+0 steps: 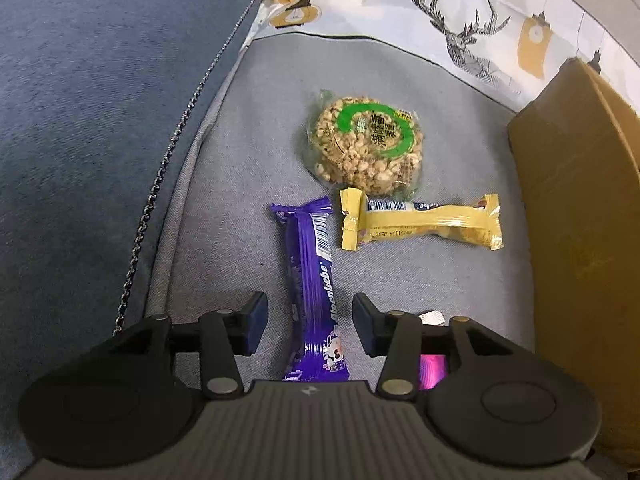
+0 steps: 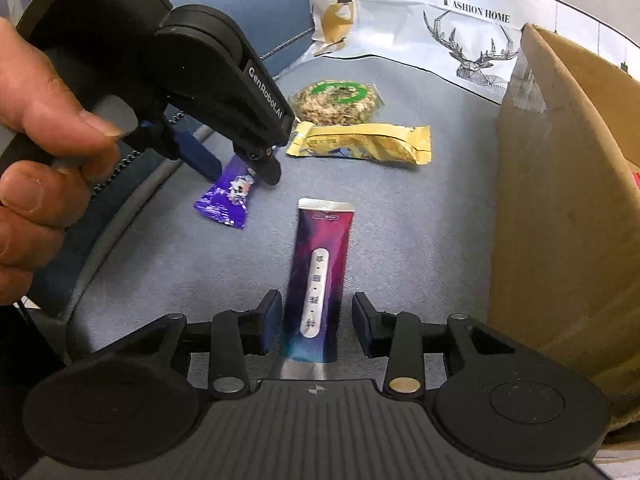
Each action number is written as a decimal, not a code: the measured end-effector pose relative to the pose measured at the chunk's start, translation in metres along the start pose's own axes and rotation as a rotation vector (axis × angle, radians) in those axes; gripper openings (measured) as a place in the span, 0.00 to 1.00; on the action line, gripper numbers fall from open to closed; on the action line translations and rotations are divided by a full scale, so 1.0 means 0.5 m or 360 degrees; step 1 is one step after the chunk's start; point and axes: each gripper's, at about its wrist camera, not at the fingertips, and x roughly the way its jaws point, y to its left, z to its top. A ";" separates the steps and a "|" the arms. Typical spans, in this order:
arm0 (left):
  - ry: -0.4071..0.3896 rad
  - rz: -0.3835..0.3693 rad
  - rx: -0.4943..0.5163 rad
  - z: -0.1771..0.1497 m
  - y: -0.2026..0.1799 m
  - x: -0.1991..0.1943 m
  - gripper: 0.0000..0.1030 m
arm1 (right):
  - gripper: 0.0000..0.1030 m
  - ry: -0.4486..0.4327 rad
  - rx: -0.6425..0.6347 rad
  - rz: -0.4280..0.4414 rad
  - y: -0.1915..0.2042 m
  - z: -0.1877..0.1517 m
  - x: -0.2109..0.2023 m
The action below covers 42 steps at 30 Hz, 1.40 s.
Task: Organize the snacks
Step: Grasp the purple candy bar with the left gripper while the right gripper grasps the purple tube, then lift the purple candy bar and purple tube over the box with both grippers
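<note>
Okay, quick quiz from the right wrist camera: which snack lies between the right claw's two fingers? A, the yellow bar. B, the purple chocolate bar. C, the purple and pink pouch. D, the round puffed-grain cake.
C: the purple and pink pouch lies lengthwise between the fingers of the right claw, with a gap showing on each side, so the pads do not press it.

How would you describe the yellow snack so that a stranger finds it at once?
Start at the cardboard box on the grey cushion. Left of it lies the yellow snack bar, crosswise, just in front of the round puffed-grain cake. It is the only yellow wrapper.
</note>
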 end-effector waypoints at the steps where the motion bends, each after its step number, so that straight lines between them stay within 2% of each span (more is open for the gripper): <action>1: 0.0002 0.0003 0.0010 0.001 -0.002 0.003 0.50 | 0.39 -0.0003 -0.0003 -0.0005 0.001 0.000 0.002; 2: 0.0001 0.0006 0.0021 0.001 -0.004 0.004 0.50 | 0.39 -0.0004 -0.0010 -0.0009 0.001 0.001 0.003; 7: -0.0004 0.0033 0.0103 -0.001 -0.021 0.009 0.46 | 0.25 -0.0028 -0.0119 -0.0048 0.015 -0.002 0.001; 11: -0.0019 0.0055 0.0132 -0.001 -0.022 0.007 0.19 | 0.22 -0.0073 -0.0121 -0.0069 0.016 0.000 -0.011; 12: -0.0023 0.0053 0.0118 -0.001 -0.019 0.006 0.17 | 0.22 -0.0091 -0.0110 -0.0075 0.013 0.001 -0.015; 15: -0.0031 0.0033 0.0080 0.000 -0.009 0.002 0.16 | 0.21 -0.0112 -0.0071 -0.0089 0.004 0.006 -0.021; 20: -0.0009 0.0020 0.0076 0.000 -0.009 0.003 0.17 | 0.24 -0.0012 -0.0045 -0.0089 -0.003 0.001 -0.001; 23: 0.0001 0.0026 0.0080 0.001 -0.009 0.007 0.20 | 0.27 -0.0008 -0.0033 -0.0089 -0.004 0.001 0.000; 33: -0.0004 0.0033 0.0106 0.001 -0.012 0.009 0.18 | 0.27 -0.0011 -0.0038 -0.0096 -0.003 0.004 0.005; 37: -0.0024 0.0007 0.0096 0.001 -0.009 0.004 0.15 | 0.22 -0.0045 -0.0041 -0.0123 -0.003 0.003 -0.002; 42: -0.0132 -0.0032 0.0033 0.005 -0.007 -0.024 0.15 | 0.19 -0.0182 -0.0029 -0.0133 -0.004 0.010 -0.031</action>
